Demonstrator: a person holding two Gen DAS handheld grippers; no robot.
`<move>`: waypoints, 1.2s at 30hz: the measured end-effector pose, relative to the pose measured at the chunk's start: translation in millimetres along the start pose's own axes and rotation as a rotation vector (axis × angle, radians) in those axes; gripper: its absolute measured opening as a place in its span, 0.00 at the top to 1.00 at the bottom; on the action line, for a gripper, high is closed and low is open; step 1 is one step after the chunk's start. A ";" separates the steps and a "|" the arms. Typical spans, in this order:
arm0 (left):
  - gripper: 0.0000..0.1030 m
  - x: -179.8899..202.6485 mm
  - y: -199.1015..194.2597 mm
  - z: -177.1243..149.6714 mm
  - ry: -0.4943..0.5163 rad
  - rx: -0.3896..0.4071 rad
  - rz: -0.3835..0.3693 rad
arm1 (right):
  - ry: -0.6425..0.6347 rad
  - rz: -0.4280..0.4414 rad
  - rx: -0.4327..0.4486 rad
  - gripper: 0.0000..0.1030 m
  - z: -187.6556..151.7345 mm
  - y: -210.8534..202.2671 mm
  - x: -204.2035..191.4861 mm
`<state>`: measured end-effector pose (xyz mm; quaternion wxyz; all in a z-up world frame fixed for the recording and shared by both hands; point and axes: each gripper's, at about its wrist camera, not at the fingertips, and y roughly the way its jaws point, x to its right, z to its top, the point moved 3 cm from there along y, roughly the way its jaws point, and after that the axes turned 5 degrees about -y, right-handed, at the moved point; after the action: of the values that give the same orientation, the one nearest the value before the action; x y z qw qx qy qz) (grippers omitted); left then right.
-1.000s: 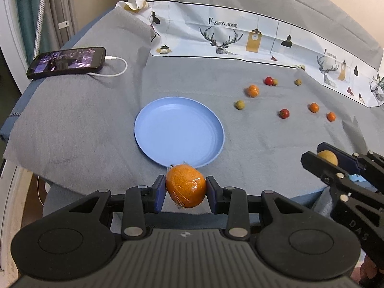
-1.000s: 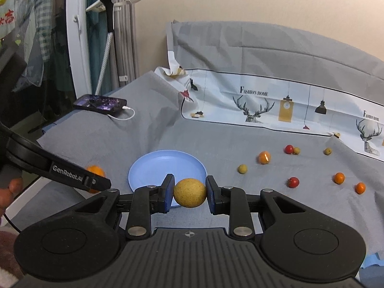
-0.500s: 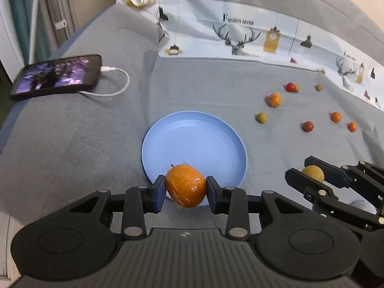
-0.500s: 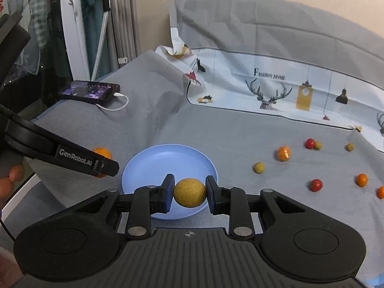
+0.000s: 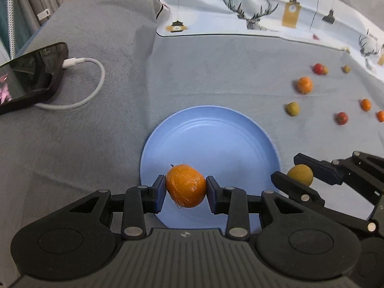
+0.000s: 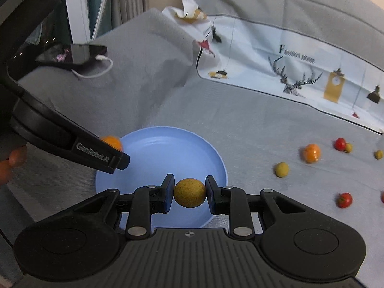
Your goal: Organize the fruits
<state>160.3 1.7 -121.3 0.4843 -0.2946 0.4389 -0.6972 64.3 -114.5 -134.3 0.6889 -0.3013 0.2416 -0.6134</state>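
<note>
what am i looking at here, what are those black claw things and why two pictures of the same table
The black claws are two hand-held grippers, each with two fingers; a person carries one in each hand. Each has a camera looking forward along its fingers, so you get two views of one scene: one from the left gripper, one from the right gripper.

The left gripper is shut on an orange fruit that looks wrapped in clear film. The right is shut on a yellow-brown ball-shaped fruit. Both are over the near part of a blue plate, which has nothing lying on it.

On the grey cloth to the right lie small red, orange and greenish fruits. To the left is a phone with a white cable plugged in.
</note>
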 end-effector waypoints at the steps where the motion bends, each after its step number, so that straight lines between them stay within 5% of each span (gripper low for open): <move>1: 0.61 -0.6 3.2 1.9 0.006 0.000 0.008 | -0.004 0.003 -0.004 0.71 0.9 4.8 0.3; 2: 0.60 -1.2 5.3 3.9 0.012 0.003 0.018 | -0.007 0.009 -0.006 0.71 2.0 8.8 0.8; 3: 0.49 -2.0 5.5 5.8 0.018 0.014 0.023 | -0.014 0.022 -0.009 0.71 3.8 13.0 0.9; 4: 0.24 -2.7 3.5 7.9 0.023 0.028 0.026 | -0.018 0.032 -0.010 0.62 6.1 15.8 1.2; 7: 0.00 -5.5 -12.4 11.0 0.022 0.120 0.046 | -0.006 -0.001 0.026 0.36 14.5 10.6 7.6; 19: 0.00 7.0 -78.3 -53.5 0.031 0.125 -0.004 | 0.107 -0.012 -0.019 0.04 -23.3 -75.9 0.3; 36: 0.00 29.1 -155.7 -120.9 0.001 0.248 0.027 | 0.044 -0.120 0.139 0.01 -58.0 -181.1 -30.7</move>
<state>-16.0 36.7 -35.4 0.5261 -0.2261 0.3536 -0.7396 -107.1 -102.9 -47.3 0.6649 -0.2531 0.1948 -0.6752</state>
